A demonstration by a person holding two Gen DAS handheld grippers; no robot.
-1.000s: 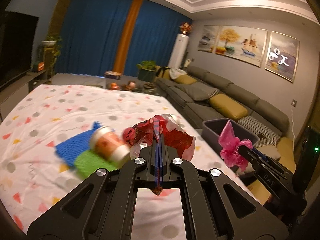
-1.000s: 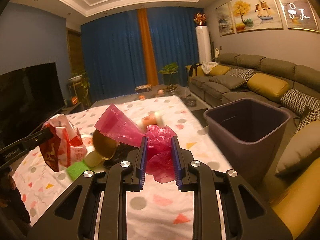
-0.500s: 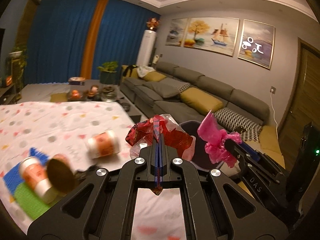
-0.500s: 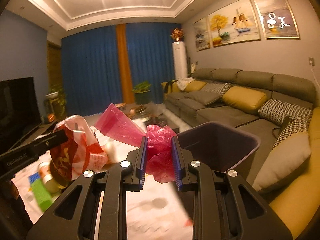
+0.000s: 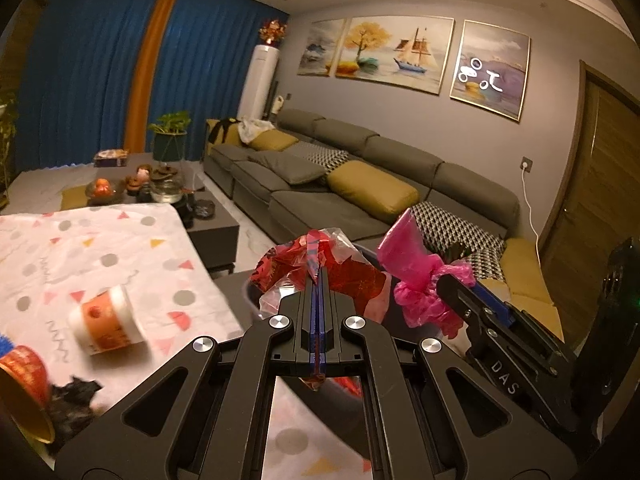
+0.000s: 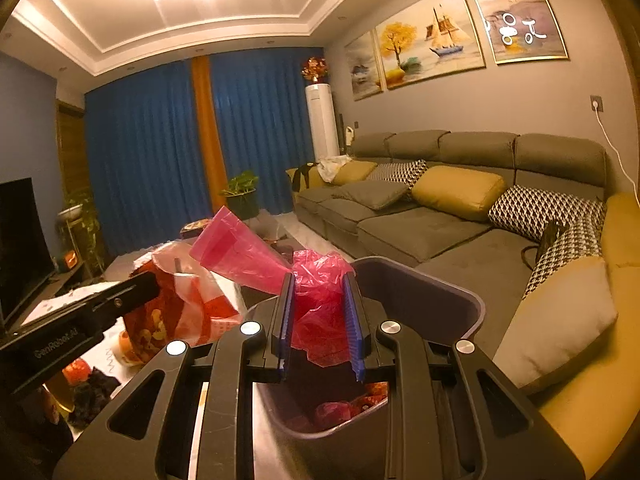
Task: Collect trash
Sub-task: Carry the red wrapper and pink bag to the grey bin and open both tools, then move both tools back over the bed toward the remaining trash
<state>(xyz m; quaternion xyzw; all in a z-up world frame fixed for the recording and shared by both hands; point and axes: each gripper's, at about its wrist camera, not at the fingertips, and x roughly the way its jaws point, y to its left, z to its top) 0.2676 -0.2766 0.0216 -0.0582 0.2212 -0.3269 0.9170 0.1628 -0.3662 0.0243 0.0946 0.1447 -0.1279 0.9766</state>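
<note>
Grey L-shaped sofa [image 6: 460, 216] behind. Dark grey plastic bin [image 6: 436, 300] below both tools. Right tool [image 6: 319, 316] clamps a crumpled pink plastic bag [image 6: 316, 280] above the bin; left tool [image 5: 318, 312] pinches a red-and-white plastic bag [image 5: 344, 272] at the bin's edge.

Pink bag [image 6: 320, 312] & red bag [image 5: 344, 276] over bin [image 6: 440, 296]

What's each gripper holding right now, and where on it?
Left gripper pinches the red-and-clear plastic bag at its bunched top. Right gripper clamps the pink plastic bag around its crumpled middle.
</note>
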